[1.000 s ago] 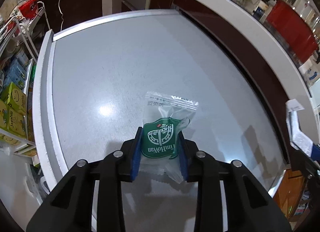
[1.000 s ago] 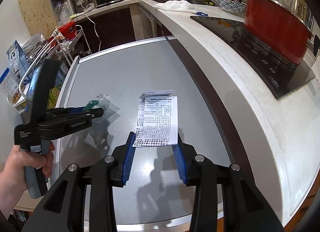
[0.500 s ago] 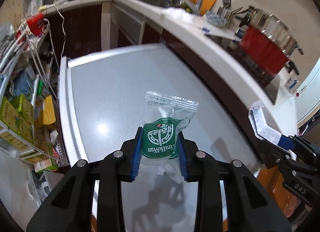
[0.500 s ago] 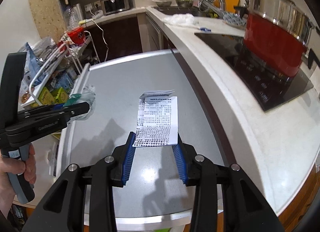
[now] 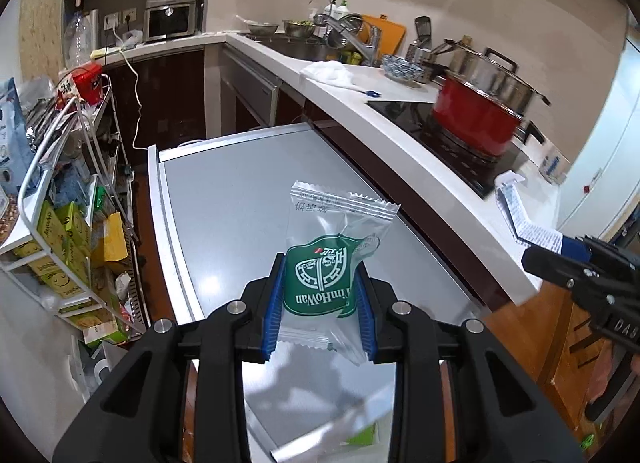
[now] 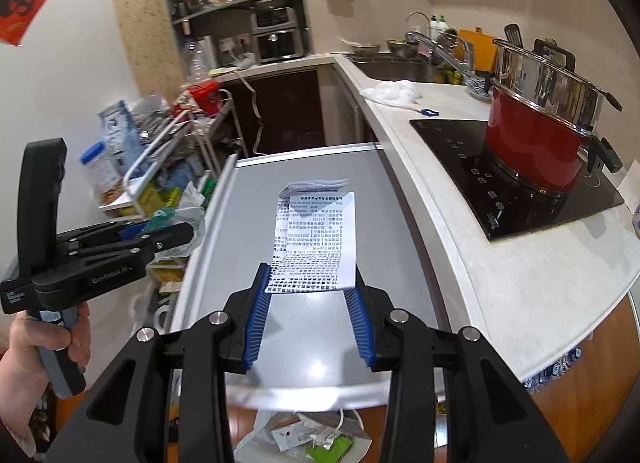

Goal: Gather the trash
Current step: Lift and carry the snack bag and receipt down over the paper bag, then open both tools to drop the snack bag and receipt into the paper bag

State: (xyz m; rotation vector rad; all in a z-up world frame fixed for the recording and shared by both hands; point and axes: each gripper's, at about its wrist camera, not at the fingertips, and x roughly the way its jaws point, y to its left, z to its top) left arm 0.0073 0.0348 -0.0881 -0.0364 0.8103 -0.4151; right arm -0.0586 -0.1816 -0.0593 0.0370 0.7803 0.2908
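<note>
Red pot (image 5: 476,123) on black cooktop (image 6: 516,199)

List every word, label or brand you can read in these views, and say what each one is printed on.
"TimHoWan": green wrapper, seen upside down, held in the left tongs.
"GenRobot.AI": side of the left tongs, right wrist view.
"DAS": side of the right tongs, cut off by the frame edge.
Receipt in the right tongs: dense print, too small to read.
Wrapper's clear top seal: blurred.
Yellow-green boxes: too blurred.
</note>
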